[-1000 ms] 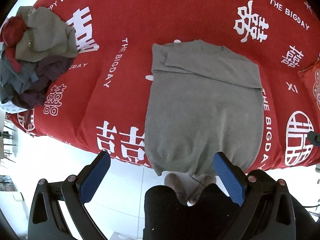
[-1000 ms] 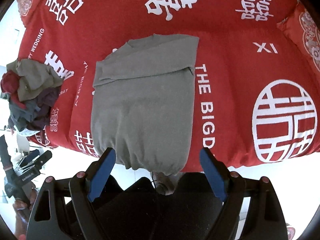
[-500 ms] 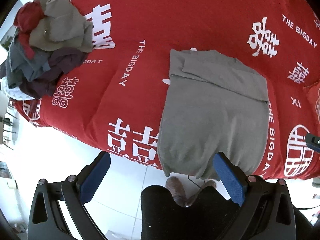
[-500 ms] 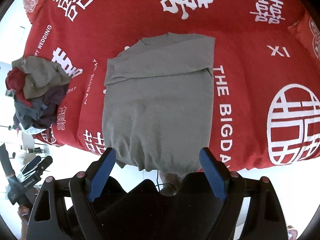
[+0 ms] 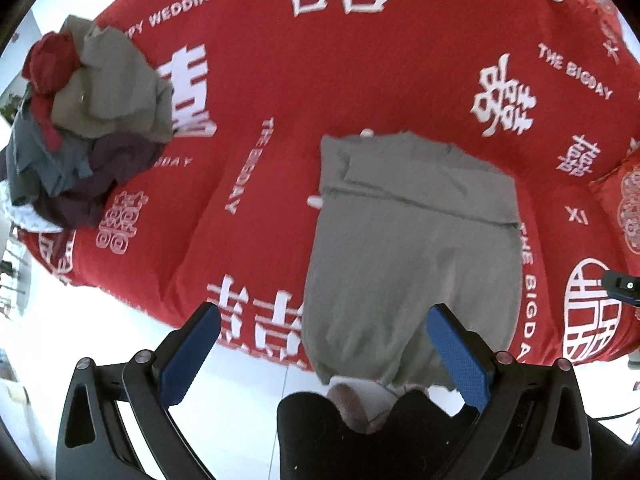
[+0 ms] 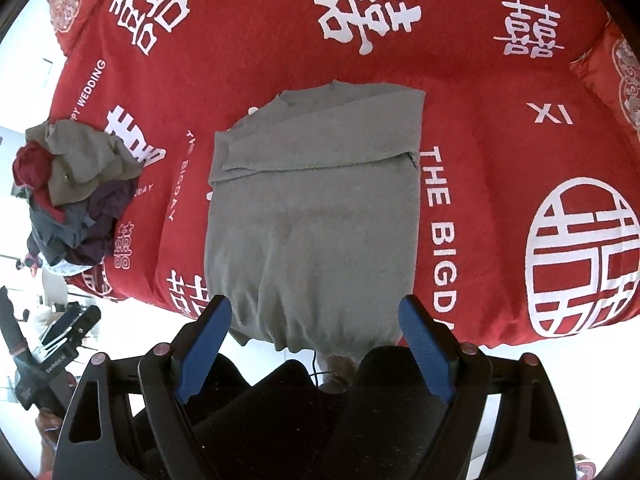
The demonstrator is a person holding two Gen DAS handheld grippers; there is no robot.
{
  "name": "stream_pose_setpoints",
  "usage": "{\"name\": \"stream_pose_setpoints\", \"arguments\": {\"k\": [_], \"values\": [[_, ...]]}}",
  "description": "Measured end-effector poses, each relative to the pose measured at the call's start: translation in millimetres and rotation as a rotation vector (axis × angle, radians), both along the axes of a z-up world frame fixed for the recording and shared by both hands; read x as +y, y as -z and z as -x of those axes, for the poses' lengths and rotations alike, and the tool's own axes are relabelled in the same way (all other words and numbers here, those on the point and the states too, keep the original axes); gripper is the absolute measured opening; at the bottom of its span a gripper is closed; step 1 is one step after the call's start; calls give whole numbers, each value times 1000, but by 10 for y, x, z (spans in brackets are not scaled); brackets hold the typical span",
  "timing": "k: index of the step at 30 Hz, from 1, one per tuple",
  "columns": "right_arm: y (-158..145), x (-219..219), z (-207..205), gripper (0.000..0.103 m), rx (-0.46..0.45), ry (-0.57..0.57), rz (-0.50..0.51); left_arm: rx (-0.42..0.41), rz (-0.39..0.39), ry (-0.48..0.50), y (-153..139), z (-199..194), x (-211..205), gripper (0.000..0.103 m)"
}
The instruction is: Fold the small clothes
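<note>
Both the left gripper (image 5: 324, 354) and right gripper (image 6: 314, 346) were held wide open, empty, above the grey garment's (image 6: 316, 216) hem.

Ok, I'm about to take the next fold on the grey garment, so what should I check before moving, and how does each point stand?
1. Left gripper open and empty: ok.
2. Right gripper open and empty: ok.
3. Grey garment flat on the red cover, top part already folded over: ok.
4. Near hem fully on the bed: not ok, it hangs over the edge.
5. Pile of unfolded clothes apart from the garment: ok.
6. Both near corners visible for gripping: cannot tell, the fingers partly hide them.
</note>
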State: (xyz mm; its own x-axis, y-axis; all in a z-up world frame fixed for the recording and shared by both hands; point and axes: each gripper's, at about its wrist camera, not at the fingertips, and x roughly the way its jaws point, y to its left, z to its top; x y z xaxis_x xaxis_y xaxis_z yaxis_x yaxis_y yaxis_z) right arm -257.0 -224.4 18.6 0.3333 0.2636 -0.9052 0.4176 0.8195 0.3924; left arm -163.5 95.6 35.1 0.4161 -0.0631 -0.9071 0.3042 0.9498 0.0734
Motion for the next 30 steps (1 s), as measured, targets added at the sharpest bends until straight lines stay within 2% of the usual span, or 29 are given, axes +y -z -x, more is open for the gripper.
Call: {"name": "stream_pose_setpoints", "arguments": {"k": [2, 5, 7, 11, 17, 22, 30], "values": [[-16, -17, 2, 88, -10, 3, -2, -25, 20, 24, -44, 4, -36, 103], [-47, -38, 0, 88, -28, 7, -9, -19, 64, 57, -95, -12, -91, 103], [-78, -37, -12, 88, -38, 2, -6, -13, 61, 58, -112, -13, -138, 103], [-130, -36, -40, 88, -52, -7, 4, 59, 70, 14, -64, -15, -187, 103], [-184, -55, -59, 88, -78, -13, 9, -7, 29, -32, -174, 37, -186, 103], [-184, -65, -57, 88, -93, -9, -3, 12, -24, -35, -127, 53, -207, 103], [-139, -153, 14, 88, -99, 6, -28, 17, -31, -45, -137, 106, -231, 103]]}}
